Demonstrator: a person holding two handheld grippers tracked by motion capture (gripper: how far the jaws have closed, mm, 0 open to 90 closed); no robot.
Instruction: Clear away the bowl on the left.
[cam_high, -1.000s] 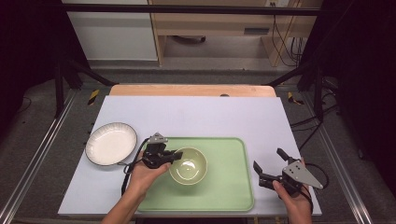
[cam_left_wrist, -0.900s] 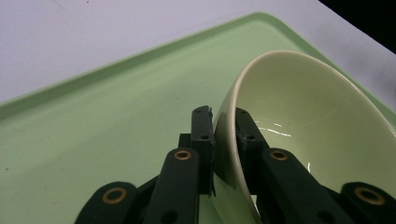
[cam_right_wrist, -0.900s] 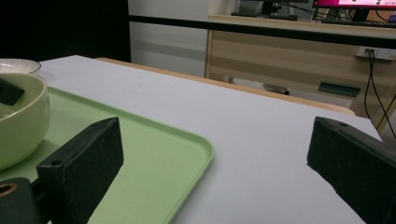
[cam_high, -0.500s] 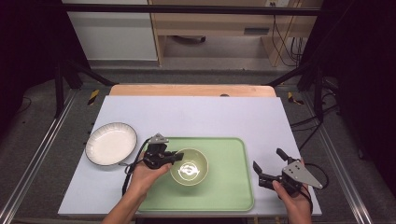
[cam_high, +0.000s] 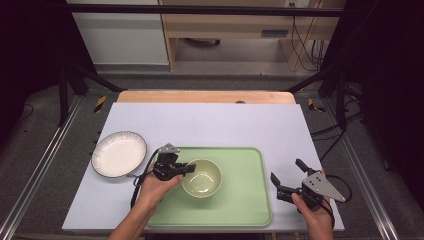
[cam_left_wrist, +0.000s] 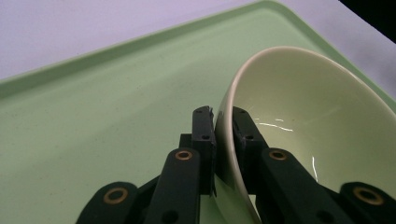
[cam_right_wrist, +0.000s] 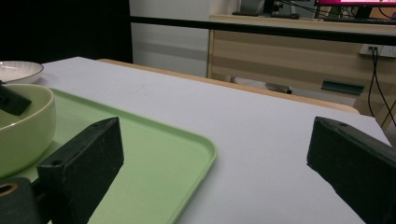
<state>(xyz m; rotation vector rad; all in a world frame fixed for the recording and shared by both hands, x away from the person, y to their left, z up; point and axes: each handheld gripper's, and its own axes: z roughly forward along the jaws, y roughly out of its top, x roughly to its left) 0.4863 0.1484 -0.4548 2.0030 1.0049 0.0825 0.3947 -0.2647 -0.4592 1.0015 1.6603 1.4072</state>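
Green bowl (cam_high: 202, 178) mouth-up; rim in L claw (cam_high: 186, 169)

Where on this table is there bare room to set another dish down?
Bare: the tray's right half, between the green bowl and the right claw, and the far table beyond the tray. Crowded: near left, where the white plate and left claw gripping the bowl's rim sit.

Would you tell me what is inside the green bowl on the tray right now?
The green bowl holds no food or objects; only one jaw of the left gripper reaches inside, clamping the rim. The inner wall behind that jaw is covered.
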